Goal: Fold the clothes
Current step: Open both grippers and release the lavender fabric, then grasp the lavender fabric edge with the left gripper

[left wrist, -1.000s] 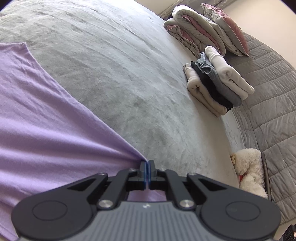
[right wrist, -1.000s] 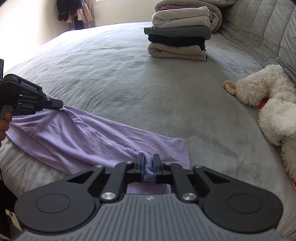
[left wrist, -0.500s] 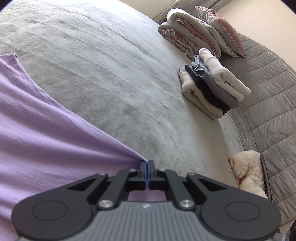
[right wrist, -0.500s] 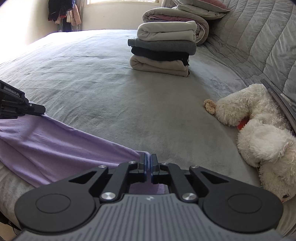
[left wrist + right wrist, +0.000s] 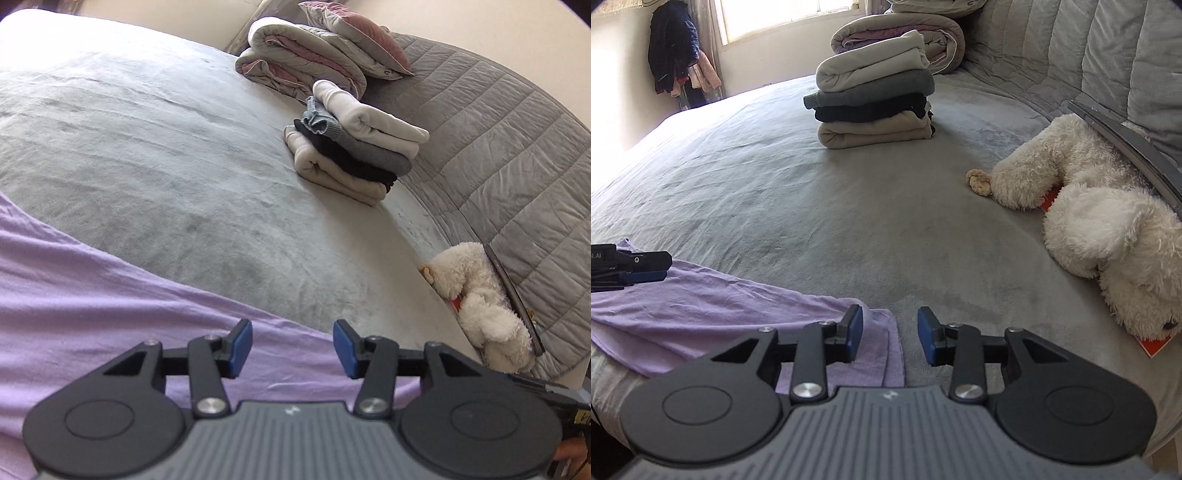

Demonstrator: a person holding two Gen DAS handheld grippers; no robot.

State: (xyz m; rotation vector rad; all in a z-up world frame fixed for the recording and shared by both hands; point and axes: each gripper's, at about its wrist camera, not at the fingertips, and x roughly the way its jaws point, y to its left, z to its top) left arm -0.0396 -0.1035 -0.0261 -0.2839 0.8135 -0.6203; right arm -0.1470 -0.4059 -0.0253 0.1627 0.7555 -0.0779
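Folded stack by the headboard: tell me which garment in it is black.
The black garment is third from the top of the folded stack, lying under the grey knit and over the beige bottom piece; a cream piece tops the stack.

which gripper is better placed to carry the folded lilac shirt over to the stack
Right, probably. The right gripper sits open at the lilac shirt's corner facing the stack; the left gripper sits farther.

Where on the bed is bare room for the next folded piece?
The widest free patch of grey bedspread lies between the purple garment and the folded stack. The side by the plush dog is tighter.
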